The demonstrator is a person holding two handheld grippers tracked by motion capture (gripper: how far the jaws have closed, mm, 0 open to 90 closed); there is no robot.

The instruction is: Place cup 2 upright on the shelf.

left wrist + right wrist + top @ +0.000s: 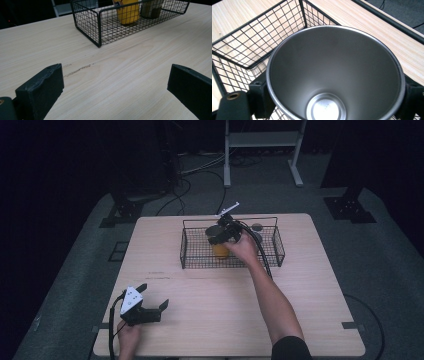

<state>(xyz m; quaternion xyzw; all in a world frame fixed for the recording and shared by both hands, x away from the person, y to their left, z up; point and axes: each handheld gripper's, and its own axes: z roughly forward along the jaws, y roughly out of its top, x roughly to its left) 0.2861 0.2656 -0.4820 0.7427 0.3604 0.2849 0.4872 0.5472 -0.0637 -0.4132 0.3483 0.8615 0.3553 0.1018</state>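
Observation:
A black wire basket (200,256) stands at the far middle of the wooden table (300,310). Inside it is a cup, yellow outside (220,251) and bare steel inside (332,65). My right gripper (223,236) reaches into the basket from above and is shut on the cup, one jaw on each side of its rim (334,96). The yellow cup (128,12) stands upright on the basket's mesh floor. My left gripper (152,306) rests near the table's front left corner, open, with nothing but bare wood between its jaws (115,77).
A second, darker cup (151,8) stands in the basket (100,27) beside the yellow one. The basket's corner (249,45) is near the held cup. A scratch mark (77,70) crosses the wood. White frame legs (227,165) stand on the floor behind.

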